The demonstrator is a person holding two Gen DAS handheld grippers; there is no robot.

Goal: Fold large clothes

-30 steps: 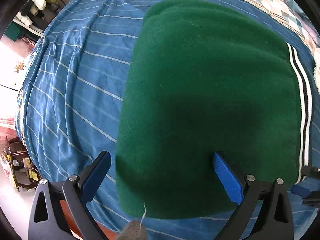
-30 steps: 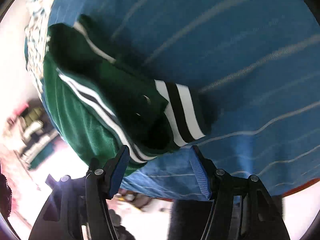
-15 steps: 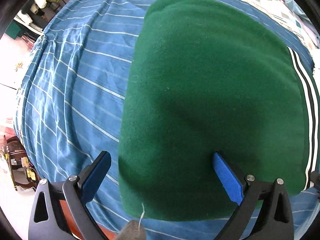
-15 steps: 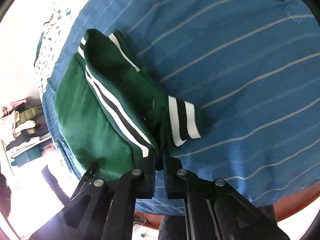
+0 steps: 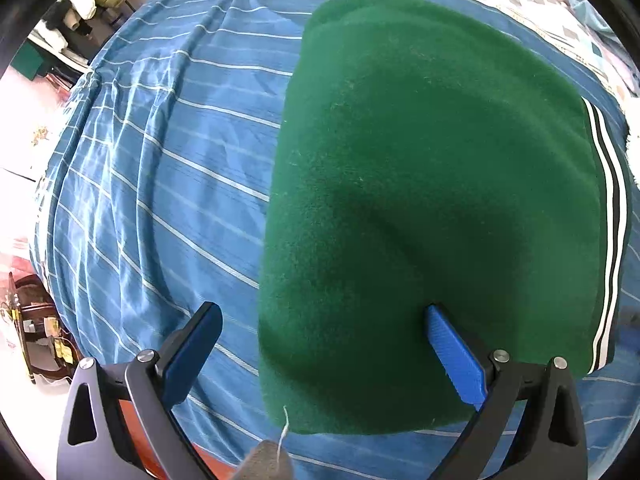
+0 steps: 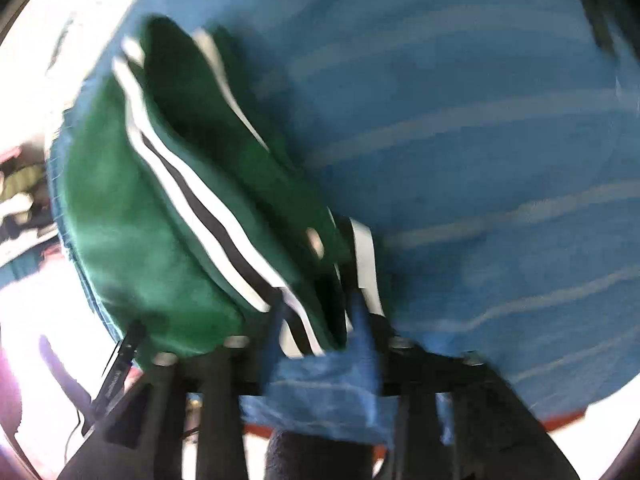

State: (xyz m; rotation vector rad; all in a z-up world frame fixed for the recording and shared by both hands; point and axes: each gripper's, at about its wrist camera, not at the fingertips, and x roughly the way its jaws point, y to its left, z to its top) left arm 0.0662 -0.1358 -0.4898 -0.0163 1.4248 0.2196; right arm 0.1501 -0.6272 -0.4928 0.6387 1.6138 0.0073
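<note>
Green garment (image 5: 432, 208) is lying folded on the blue striped bedsheet (image 5: 168, 184), toward the right part of the bed in the left wrist view. Its trim with white and black stripes (image 5: 610, 216) is running along the right edge. The left gripper (image 5: 324, 344) is hovering over the near edge of the cloth with its blue fingers (image 5: 454, 354) standing wide apart and holding nothing; one finger is over the green cloth, the other is over the sheet. In the right wrist view the picture is blurred. There the right gripper (image 6: 316, 332) is sitting at the striped corner of the garment (image 6: 188, 216), with the fingers a little apart and striped cloth between them; I cannot tell if it is gripping.
</note>
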